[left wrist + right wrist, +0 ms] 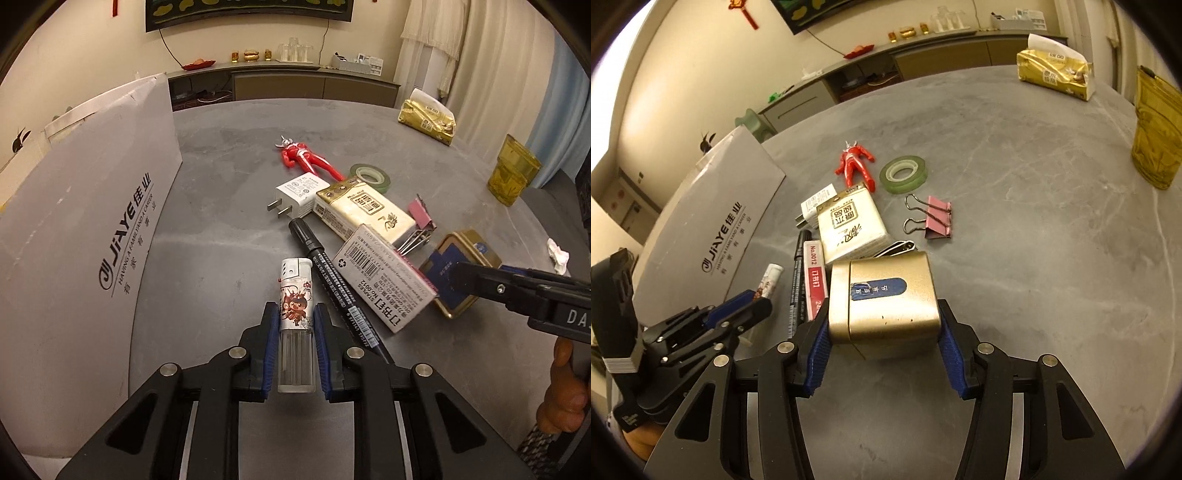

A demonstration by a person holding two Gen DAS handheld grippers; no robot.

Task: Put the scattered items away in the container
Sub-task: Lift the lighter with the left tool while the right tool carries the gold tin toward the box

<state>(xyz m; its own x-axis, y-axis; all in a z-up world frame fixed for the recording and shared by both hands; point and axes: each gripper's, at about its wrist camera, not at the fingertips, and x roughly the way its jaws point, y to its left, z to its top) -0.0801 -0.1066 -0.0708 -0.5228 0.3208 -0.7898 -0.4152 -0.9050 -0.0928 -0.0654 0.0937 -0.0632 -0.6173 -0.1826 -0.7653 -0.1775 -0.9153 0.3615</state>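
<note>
Barely begun: left gripper [295, 325] clamps a clear printed lighter [295, 306], right gripper [882, 347] a gold metal tin [882, 299] (the white cardboard box [85, 229] waits at nine o'clock), other clutter unsorted.

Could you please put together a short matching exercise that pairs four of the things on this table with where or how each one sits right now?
Things:
1. lighter
2. gold tin
3. green tape roll
4. pink binder clip

Places or states:
A. lying flat just right of the red figure
B. between the jaws of the right gripper
C. between the jaws of the left gripper
D. on the table, right of the white tissue pack

Pairs: 1-C, 2-B, 3-A, 4-D
</note>
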